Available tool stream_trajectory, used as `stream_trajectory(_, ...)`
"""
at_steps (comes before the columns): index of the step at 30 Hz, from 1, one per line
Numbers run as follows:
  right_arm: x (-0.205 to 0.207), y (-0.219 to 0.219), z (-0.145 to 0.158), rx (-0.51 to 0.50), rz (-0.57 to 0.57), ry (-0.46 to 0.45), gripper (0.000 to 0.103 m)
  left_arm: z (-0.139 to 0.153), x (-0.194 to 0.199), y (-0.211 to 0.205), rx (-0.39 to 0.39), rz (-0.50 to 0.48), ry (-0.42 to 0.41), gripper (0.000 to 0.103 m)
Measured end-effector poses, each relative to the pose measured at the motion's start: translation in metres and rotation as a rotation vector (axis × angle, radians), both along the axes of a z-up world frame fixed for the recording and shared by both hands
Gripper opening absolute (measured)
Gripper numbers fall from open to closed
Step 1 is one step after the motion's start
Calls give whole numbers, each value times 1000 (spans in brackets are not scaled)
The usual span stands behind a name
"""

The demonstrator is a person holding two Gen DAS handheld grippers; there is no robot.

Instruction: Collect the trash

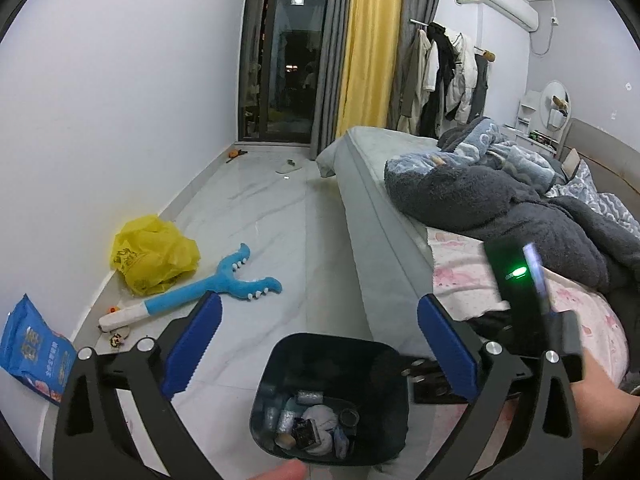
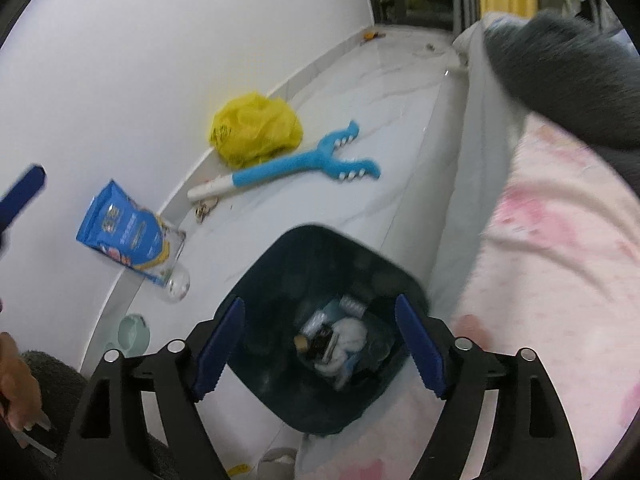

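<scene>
Dark blue plastic trash bin [image 1: 384, 364] on white marble floor [image 1: 280, 232], just beside bed edge [image 1: 372, 216]. Inside bin: crumpled white tissue [image 2: 348, 336], small cans, dark packet, maybe bottle cap, view blurred. Left claw [image 1: 320, 344] above bin, jaws wide apart, nothing between. Right claw [image 2: 320, 352] also over bin, jaws apart, empty. Yellow plastic bag [image 1: 154, 256], blue plush toy stick [image 1: 224, 284], blue snack pouch [image 2: 124, 232] lying near wall.
</scene>
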State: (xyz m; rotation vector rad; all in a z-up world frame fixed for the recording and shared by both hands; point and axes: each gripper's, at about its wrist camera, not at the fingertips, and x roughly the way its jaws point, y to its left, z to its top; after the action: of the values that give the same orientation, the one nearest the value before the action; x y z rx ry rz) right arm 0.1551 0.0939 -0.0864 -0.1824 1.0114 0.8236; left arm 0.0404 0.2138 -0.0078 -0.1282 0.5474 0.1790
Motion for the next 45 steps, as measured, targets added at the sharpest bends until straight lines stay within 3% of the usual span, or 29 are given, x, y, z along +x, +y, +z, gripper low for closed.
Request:
stream_trajectory(9,-15,-81,58,70,-107,-189,97,5,-4,-32,26,2,-17,100)
stream_trajectory(15,-29,-156,82,114,-219,-244,99,7,-4,-60,40,-14,-10,100)
stream_trajectory(27,-83,-281,115,186,-309,-359,100,10,-8,-115,66,-68,10,100)
stream_trajectory(37,-119,-332,125,235,-331,-394,100,4,-13,-158,151,-85,47,100)
stream_trajectory(45,-122,-332,122,236,-300,-388,100,-1,-10,-164,134,-74,80,100)
